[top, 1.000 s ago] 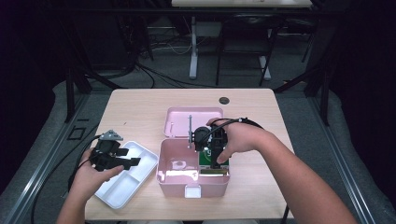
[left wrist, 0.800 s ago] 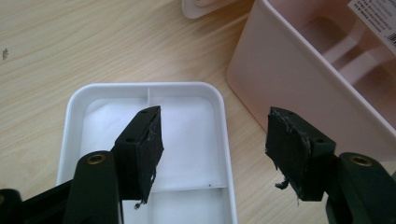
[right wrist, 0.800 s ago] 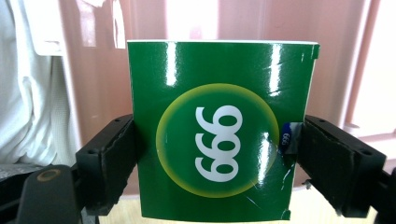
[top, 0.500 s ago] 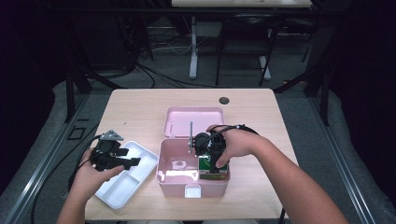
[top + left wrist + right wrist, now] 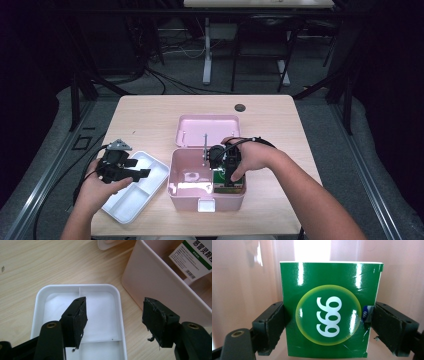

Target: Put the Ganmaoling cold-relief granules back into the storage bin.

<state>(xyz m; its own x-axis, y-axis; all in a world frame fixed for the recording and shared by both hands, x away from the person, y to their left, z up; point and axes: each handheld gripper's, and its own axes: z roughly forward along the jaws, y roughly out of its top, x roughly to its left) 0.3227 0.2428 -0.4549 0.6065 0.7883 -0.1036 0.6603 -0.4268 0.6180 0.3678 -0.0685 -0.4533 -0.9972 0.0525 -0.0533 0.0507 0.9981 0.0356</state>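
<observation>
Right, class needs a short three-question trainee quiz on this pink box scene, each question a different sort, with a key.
1. True or false: the right gripper has its jaws on either side of a green box.
2. What does the left gripper hover over? A) white tray B) pink lid C) floor
3. Fill in: the green box sits inside the ____ container.

Key: 1 true; 2 A; 3 pink.

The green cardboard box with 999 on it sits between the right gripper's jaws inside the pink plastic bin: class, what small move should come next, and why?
Probably lift straight up. The right gripper has its jaws against both sides of the green cardboard box, which is down inside the pink plastic bin, whose walls would block a sideways pull.
</observation>
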